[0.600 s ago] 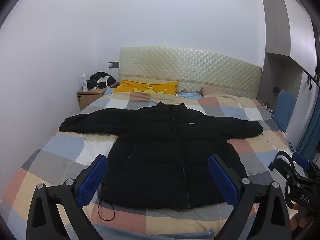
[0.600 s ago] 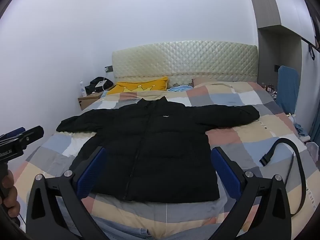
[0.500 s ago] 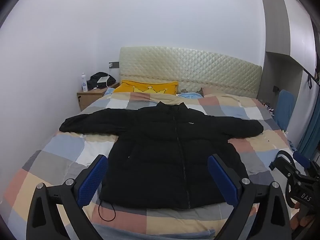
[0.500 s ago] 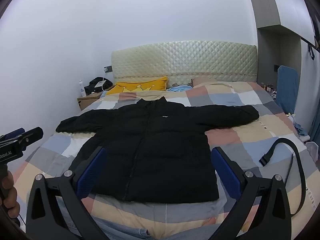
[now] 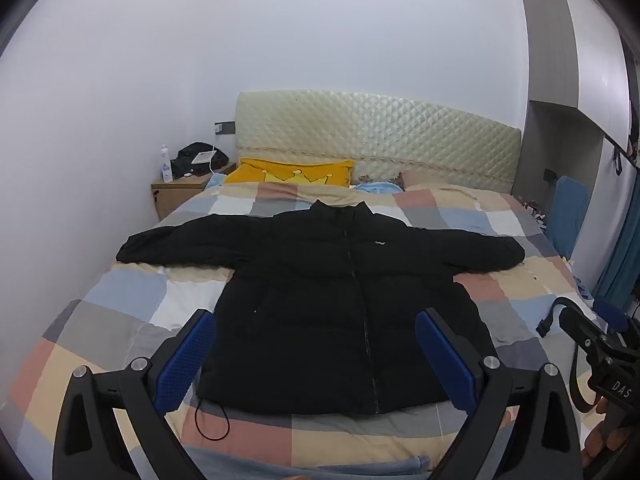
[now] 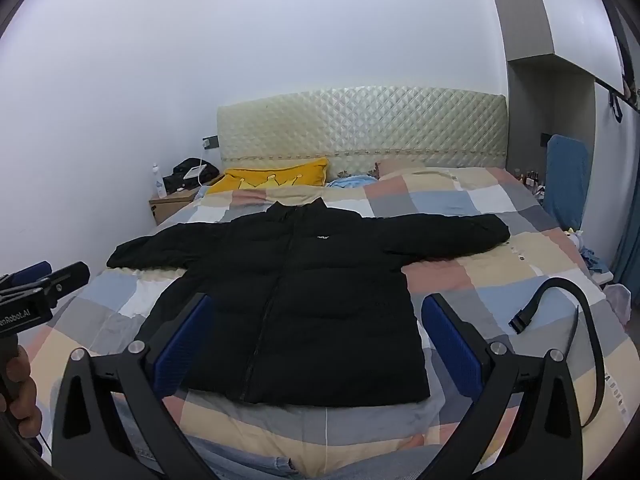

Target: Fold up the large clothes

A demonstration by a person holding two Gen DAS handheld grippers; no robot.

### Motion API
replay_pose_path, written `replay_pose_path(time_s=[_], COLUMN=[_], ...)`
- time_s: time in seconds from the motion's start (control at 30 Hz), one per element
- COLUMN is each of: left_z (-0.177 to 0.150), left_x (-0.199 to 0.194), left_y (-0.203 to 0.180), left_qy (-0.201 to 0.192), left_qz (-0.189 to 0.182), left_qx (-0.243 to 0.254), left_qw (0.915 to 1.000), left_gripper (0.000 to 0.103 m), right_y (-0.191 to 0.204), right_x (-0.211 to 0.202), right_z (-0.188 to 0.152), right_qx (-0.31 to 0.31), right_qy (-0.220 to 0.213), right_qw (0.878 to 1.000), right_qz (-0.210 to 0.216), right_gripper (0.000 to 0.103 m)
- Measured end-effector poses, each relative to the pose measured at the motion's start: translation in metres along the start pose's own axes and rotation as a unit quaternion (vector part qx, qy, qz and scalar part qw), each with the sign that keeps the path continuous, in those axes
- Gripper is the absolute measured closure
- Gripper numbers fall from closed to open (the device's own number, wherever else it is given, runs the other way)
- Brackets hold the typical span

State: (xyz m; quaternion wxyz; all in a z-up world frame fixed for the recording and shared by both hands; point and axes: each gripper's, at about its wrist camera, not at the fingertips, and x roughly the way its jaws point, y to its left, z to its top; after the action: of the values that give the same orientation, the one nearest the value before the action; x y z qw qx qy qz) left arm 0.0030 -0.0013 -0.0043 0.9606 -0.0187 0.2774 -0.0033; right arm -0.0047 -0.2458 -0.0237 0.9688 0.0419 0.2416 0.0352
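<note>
Jacket (image 5: 344, 304) lies spread flat ahead of our tongs, hem nearest. Both the left gripper (image 5: 316, 354) and the right gripper (image 6: 316, 344) gape wide, holding nothing. Bare quilt (image 5: 120, 308) flanks both.

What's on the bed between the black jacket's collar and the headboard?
A yellow pillow and a bit of blue cloth, seen in both views.

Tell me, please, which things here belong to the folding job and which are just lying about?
For the job: black jacket, left gripper, right gripper, both open.

Lying about: yellow pillow, black strap, spray bottle, nightstand.
</note>
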Motion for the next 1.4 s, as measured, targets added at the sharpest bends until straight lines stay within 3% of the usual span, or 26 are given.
replay_pose_path(time_s=[1.4], left_z=[-0.0026], left_x=[0.0071], left_y=[-0.0011], left_qy=[0.017], left_qz=[-0.007], left_qx=[0.001], left_qw=[0.9998], left_gripper=[0.002], right_y=[-0.0041], right_x=[0.0027], right_z=[-0.0016], right_qx=[0.006], right_qy=[0.003], right_qw=[1.000], right_qz=[0.010], right_gripper=[0.000])
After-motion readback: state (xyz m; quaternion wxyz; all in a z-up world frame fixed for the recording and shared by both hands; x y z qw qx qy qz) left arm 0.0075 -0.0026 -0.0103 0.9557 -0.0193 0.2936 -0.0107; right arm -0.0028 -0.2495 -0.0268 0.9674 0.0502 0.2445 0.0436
